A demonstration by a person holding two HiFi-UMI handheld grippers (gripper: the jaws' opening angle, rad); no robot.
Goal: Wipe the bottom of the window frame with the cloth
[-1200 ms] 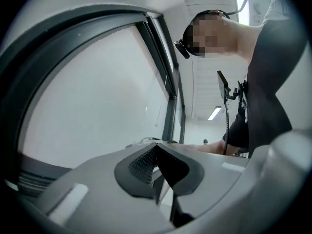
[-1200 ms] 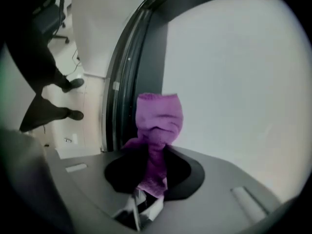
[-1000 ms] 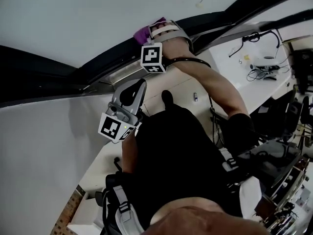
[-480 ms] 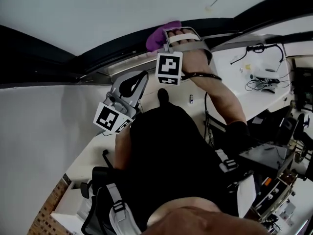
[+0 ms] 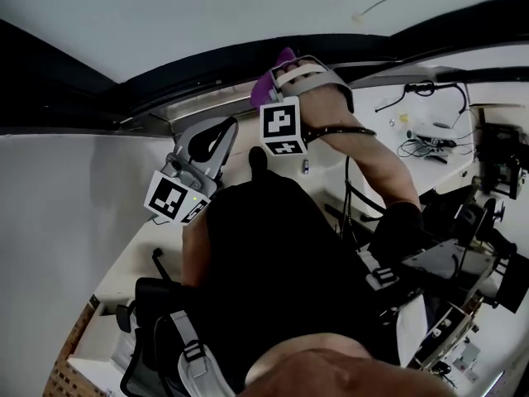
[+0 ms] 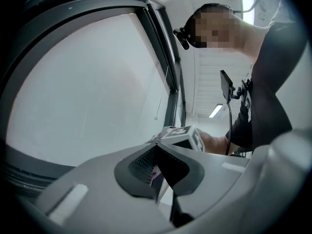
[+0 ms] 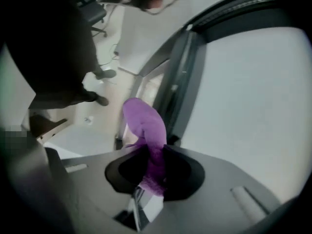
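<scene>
Two hand-held grippers work at a large window, seen over the black shirt (image 5: 281, 279) of the person who holds them. A white worktop (image 5: 376, 126) runs below the window and carries a tangle of dark cables (image 5: 417, 143) at its far right, with racks of equipment (image 5: 471, 263) crowding the right edge of the head view and a chair (image 5: 157, 337) at lower left. The pale window pane (image 5: 207, 15) fills the top of that view, bordered below by the dark window frame (image 5: 190, 81).

The right gripper (image 5: 285, 64) is raised to the bottom rail of that frame, its jaws pinched on a purple cloth (image 5: 269, 79). In the right gripper view the cloth (image 7: 144, 123) stands up out of the right gripper (image 7: 151, 174) in a rounded fold, just beside the frame's dark lower edge (image 7: 180, 82); whether it presses on the rail cannot be told.

The left gripper (image 5: 221, 131) hangs lower and to the left, near the sill and apart from the cloth. In its own view the left gripper (image 6: 157, 167) has its jaws pressed together with nothing between them, pointing up at the pane.
</scene>
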